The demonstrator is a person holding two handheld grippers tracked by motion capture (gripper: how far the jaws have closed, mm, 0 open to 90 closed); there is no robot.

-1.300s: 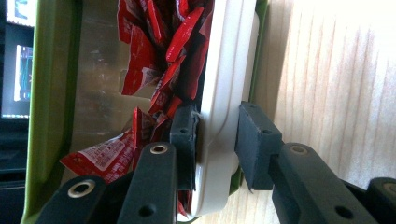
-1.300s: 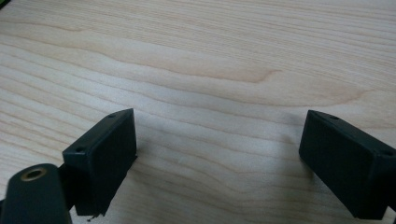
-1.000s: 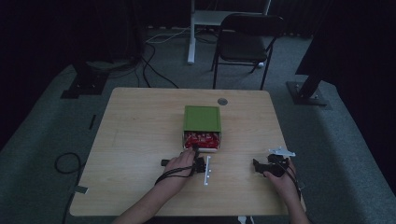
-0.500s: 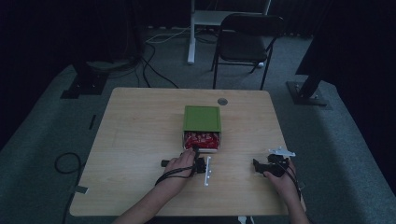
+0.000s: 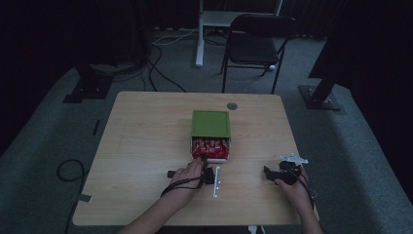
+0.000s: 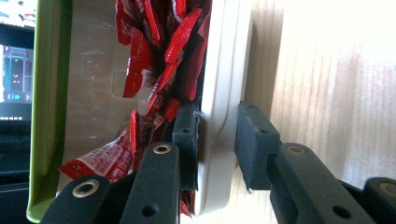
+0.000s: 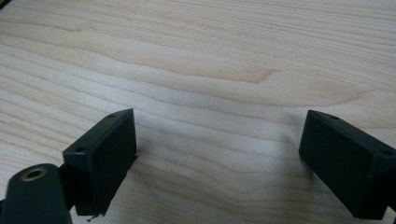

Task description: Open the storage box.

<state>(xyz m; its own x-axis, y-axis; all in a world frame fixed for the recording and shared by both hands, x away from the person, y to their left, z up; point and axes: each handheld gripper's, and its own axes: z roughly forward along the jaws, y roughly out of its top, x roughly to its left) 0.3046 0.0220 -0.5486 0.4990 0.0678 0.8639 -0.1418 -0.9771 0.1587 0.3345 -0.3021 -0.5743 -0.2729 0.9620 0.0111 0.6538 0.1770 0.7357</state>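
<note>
A white box (image 5: 191,146) with a green lid (image 5: 210,123) slid partly back stands mid-table, and red sachets (image 5: 210,146) show in its open near end. My left gripper (image 5: 205,163) reaches the box's near edge. In the left gripper view the left gripper (image 6: 217,123) is shut on the box's white wall (image 6: 219,70): one pad sits inside among the red sachets (image 6: 159,51), the other outside. The green lid (image 6: 46,93) runs along the left of that view. My right gripper (image 5: 269,171) rests on the table to the right, open; between the right gripper (image 7: 219,135) jaws lies bare wood.
The wooden table (image 5: 146,146) has a round grommet (image 5: 232,106) behind the box. A narrow pale strip (image 5: 216,181) lies beside my left hand. A black chair (image 5: 258,39) and floor cables (image 5: 160,63) are beyond the far edge.
</note>
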